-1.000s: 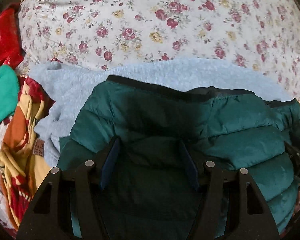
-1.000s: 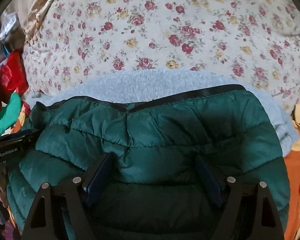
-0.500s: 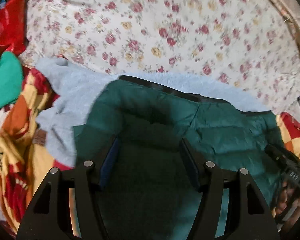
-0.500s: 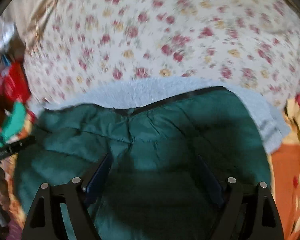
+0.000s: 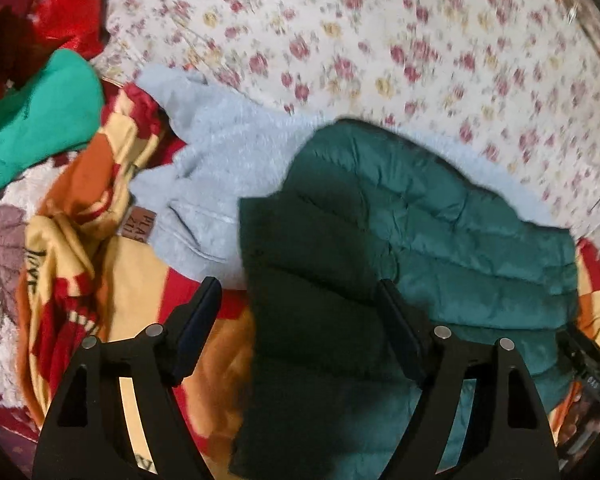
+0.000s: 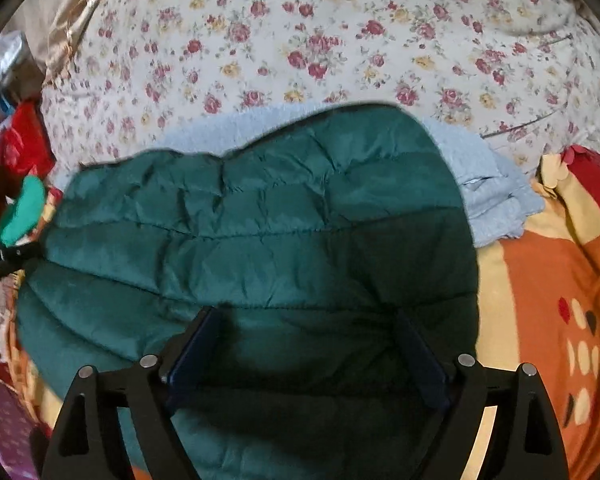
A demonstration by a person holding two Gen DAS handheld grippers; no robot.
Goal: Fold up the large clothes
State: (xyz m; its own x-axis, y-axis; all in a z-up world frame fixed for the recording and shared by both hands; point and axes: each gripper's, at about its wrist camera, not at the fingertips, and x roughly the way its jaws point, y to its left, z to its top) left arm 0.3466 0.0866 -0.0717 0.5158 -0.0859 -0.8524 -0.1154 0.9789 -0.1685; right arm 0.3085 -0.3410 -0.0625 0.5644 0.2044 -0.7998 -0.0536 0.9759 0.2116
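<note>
**A:** Where is your jacket lying at this point?

**B:** Your dark green puffer jacket (image 6: 260, 240) lies folded on a pale blue fleece garment (image 5: 220, 168), which sits on the floral bedsheet (image 6: 340, 40). The fleece shows past the jacket's far edge and on both sides of it. A brown patch label (image 5: 139, 227) is on the fleece at its left side, in the left wrist view.

**A:** And my left gripper?

**B:** Your left gripper (image 5: 296, 320) has its fingers (image 5: 198, 320) spread wide. The jacket's left edge runs up between them; the left finger is over the orange and yellow blanket (image 5: 112, 280), the right finger over the quilted fabric. Neither pinches anything that you can see.

**A:** The right one?

**B:** Your right gripper (image 6: 308, 344) is also spread wide, both fingers (image 6: 196, 344) over the jacket's near part, in shadow. Whether the tips touch the fabric cannot be told. The jacket fills the space between them, unpinched.

**A:** What else is around?

**B:** The same patterned blanket shows to the right of the jacket in the right wrist view. A bright green cloth (image 5: 44, 116) and red fabric (image 5: 60, 4) lie at the far left. The left wrist view is blurred across the sheet.
</note>
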